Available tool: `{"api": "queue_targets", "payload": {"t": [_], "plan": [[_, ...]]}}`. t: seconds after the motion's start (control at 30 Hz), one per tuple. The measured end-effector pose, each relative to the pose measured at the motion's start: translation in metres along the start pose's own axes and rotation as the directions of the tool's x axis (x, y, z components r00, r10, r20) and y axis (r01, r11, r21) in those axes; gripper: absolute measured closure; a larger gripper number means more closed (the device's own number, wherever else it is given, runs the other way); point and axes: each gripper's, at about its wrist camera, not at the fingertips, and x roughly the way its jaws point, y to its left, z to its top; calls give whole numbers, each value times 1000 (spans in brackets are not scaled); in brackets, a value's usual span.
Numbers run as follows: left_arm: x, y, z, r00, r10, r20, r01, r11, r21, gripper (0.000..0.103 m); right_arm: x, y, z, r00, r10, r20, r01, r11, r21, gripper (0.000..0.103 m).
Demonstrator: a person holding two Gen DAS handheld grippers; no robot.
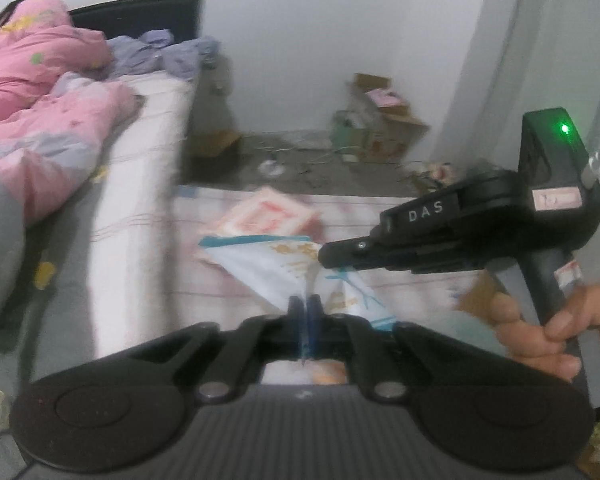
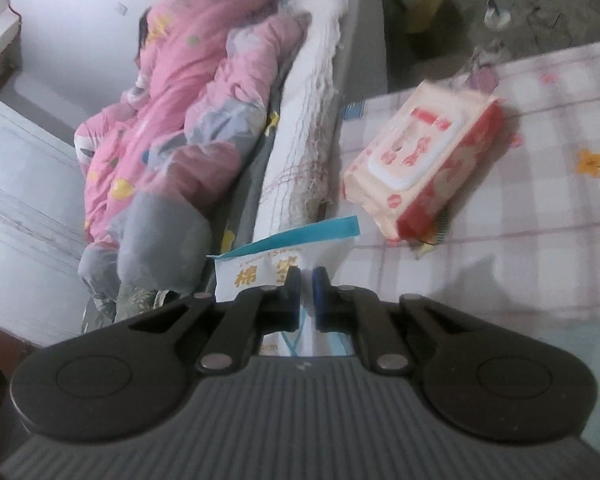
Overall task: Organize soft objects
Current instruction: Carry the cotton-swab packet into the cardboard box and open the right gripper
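Note:
A white soft packet with a blue top band and yellow print [image 1: 268, 264] hangs between both grippers above a checked tablecloth [image 1: 400, 296]. My left gripper [image 1: 305, 308] is shut on its lower edge. My right gripper [image 1: 328, 258] comes in from the right and is shut on the packet's side. In the right wrist view the same packet [image 2: 260, 264] sits pinched between the right gripper's [image 2: 306, 280] blue pads [image 2: 320, 280]. A pink wet-wipes pack [image 2: 424, 160] lies flat on the cloth just beyond; it also shows in the left wrist view [image 1: 266, 214].
A bed with a white mattress edge [image 1: 140, 184] runs along the left, with a pink quilt [image 1: 40, 92] and blue clothes [image 1: 164, 52] on it. Cardboard boxes [image 1: 380, 120] and cables lie on the grey floor by the far wall.

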Motion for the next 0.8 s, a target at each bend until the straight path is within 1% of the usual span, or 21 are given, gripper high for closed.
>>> {"api": "queue_targets", "payload": {"t": [0.1,0.17,0.3,0.4,0.47,0.53,0.63,0.7,0.73,0.77,0.8], "plan": [[-8,-34,-3,998,-67,-5,67,997,26,100,-47,-8,-14,999,-24,44,24,1000,-1,98],[-9,-57,-4,993,-116,-16,117,992,43,100,-84,-21,-24,996,-51,75,51,999,8,98],[1,-116,-6,975,-217,-44,221,970,102,100,-154,-52,-39,982,-130,138,127,992,30,98],[17,-162,-9,957,-279,-78,288,947,142,99,-206,-82,-49,961,-202,186,196,979,52,98],[29,-192,-11,946,-309,-99,322,932,164,99,-233,-104,-55,947,-247,205,235,969,78,98],[43,-219,-15,935,-333,-124,351,918,182,99,-258,-128,-59,931,-291,220,274,956,106,99],[67,-253,-19,922,-354,-158,381,903,199,99,-284,-159,-62,907,-346,241,322,937,133,99],[84,-272,-20,912,-367,-184,401,893,206,96,-297,-181,-62,894,-371,251,343,927,151,99],[89,-277,-21,907,-373,-196,410,889,205,92,-302,-191,-61,888,-383,255,353,923,156,99],[97,-283,-22,903,-376,-208,416,886,207,84,-306,-201,-60,880,-399,259,369,916,157,99],[104,-288,-22,901,-377,-217,420,883,211,79,-309,-209,-58,872,-414,262,385,910,156,99]]}}
